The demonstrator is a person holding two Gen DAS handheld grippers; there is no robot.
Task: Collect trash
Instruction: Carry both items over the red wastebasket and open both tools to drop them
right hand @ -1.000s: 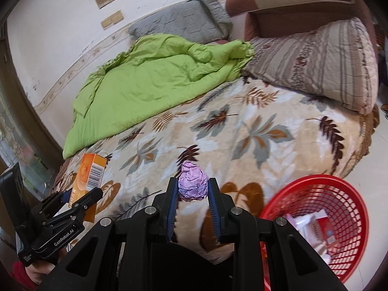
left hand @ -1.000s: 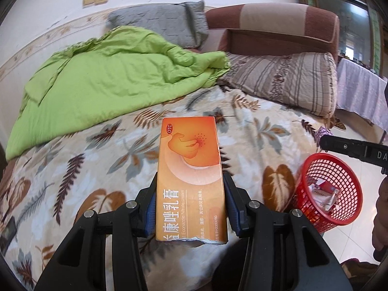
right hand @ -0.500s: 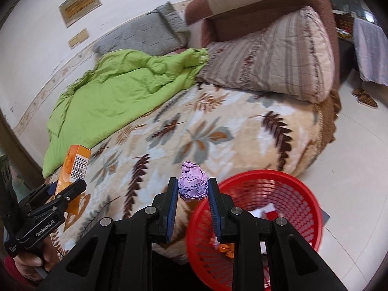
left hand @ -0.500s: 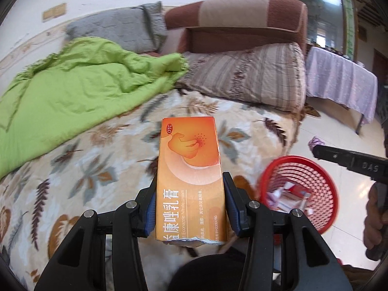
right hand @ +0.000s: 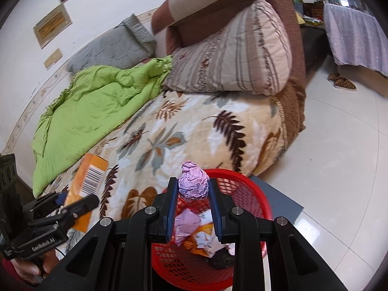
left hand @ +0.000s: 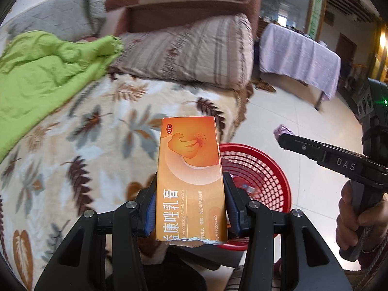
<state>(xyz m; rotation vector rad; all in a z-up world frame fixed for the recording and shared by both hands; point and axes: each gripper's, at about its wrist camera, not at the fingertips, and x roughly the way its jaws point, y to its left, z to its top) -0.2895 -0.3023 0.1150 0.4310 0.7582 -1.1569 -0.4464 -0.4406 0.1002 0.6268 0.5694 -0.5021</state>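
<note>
**Open floor on one side, bed on the other**

At 3 o'clock of the red basket (right hand: 245, 194) the tiled floor (right hand: 339, 169) is free. At 10 o'clock the bed (right hand: 194, 126) edge blocks. The basket mouth is open, with wrappers (right hand: 191, 230) inside.

An orange medicine carton (left hand: 190, 181), its near end torn, stands lengthwise between the left jaws, a crumpled lilac wrapper ball (right hand: 193, 184) sits pinched between the right jaws, and below and beyond both jaws a red mesh basket (right hand: 252, 194) on the floor holds crumpled wrappers.
</note>
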